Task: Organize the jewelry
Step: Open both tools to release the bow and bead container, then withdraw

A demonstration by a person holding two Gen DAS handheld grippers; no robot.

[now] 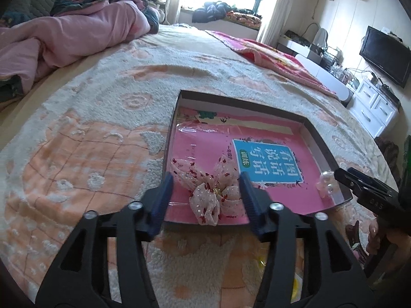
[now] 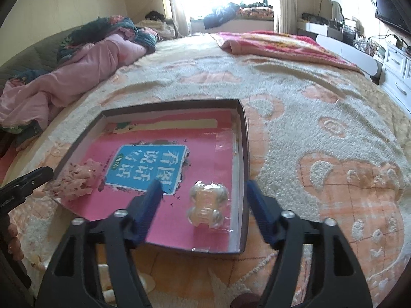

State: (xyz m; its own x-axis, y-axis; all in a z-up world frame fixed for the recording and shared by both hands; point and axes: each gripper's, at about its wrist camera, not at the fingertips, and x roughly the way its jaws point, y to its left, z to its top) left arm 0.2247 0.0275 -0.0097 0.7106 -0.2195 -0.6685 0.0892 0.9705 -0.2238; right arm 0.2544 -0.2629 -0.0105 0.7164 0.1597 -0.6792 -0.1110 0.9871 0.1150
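**Q:** Pink lining, dark rim. Where does the tray sit, and what room surrounds it?

**A:** The shallow tray (image 1: 325, 145) lies flat on the bed (image 1: 102, 118). Its floor is a pink book cover (image 2: 205, 154) with a blue label. Open blanket runs along the tray's far and outer sides. The crumpled pink quilt (image 1: 64, 41) lies well apart at the bed's far side.

**Q:** State of my left tongs?

**A:** My left tongs (image 1: 206, 179) stand open at the tray's near rim. The sheer bow hair clip (image 1: 210, 192) lies between the blue pads, draped over that rim. Neither pad presses on it.

**Q:** And the right?

**A:** My right tongs (image 2: 203, 188) are open too. The clear plastic hair clip (image 2: 207, 204) rests on the tray floor near the right wall, between the fingers and untouched. One finger sits inside the tray, the other outside its wall.

**Q:** Anything obscured?

**A:** The bow's clasp is hidden under the fabric. Small objects below my right tongs are cut off and unidentifiable.
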